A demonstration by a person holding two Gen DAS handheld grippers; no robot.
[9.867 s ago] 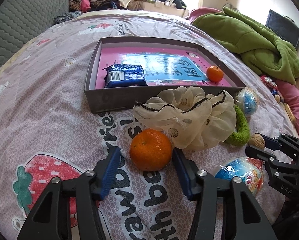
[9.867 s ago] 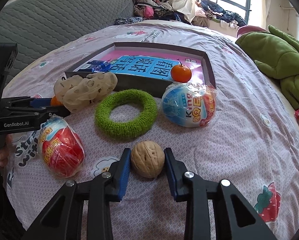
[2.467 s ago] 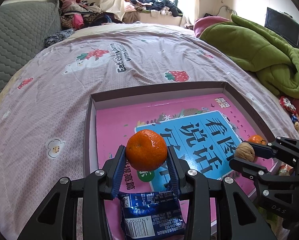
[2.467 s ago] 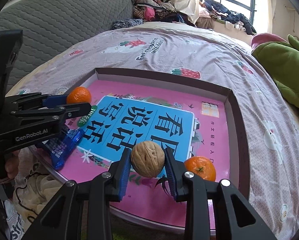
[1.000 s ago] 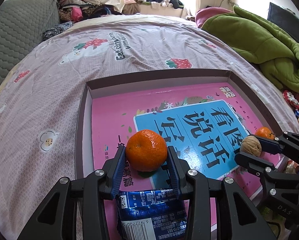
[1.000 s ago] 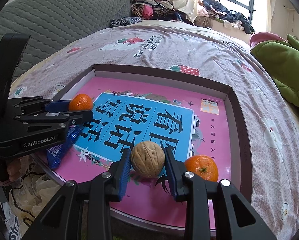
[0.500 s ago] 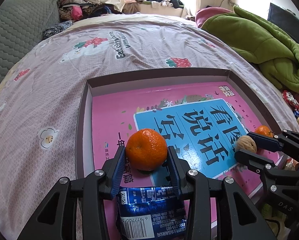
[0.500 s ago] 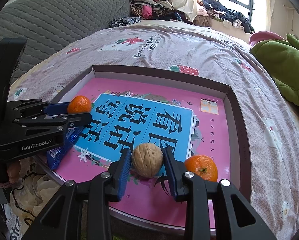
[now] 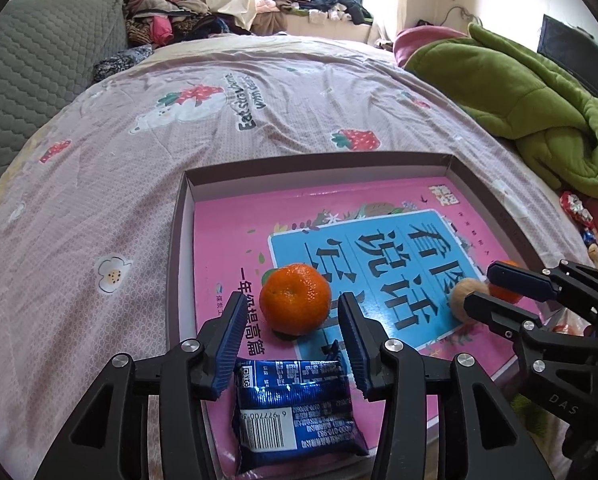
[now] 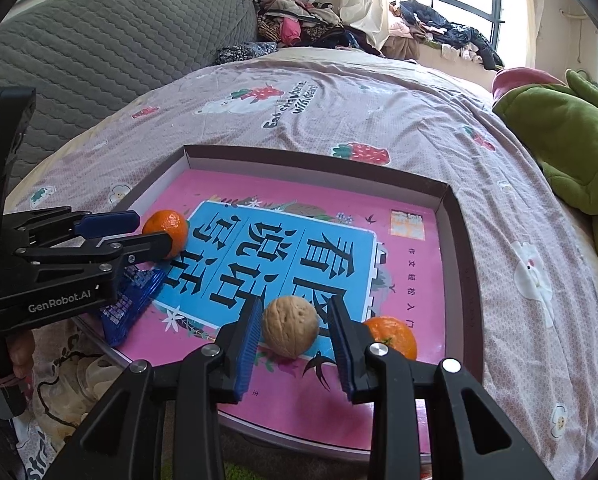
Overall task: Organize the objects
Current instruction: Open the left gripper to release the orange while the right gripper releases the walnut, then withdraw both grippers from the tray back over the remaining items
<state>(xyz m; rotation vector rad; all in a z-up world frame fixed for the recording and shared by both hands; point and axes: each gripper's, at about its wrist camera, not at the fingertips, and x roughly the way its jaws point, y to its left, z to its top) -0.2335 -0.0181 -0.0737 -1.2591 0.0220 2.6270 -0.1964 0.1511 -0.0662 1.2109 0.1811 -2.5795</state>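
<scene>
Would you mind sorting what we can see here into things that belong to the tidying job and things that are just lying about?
Part of the job:
- tray
- mandarin between the open left gripper
- walnut between the open right gripper
- second mandarin
- blue snack packet

Just lying about:
- green blanket
- grey quilt
- clothes pile

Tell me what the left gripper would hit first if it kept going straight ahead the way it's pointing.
The tangerine resting on the pink box floor, right between the open left gripper fingers. Past it lies bare floor and then the box's far wall, though depth is hard to judge through the fisheye.
</scene>
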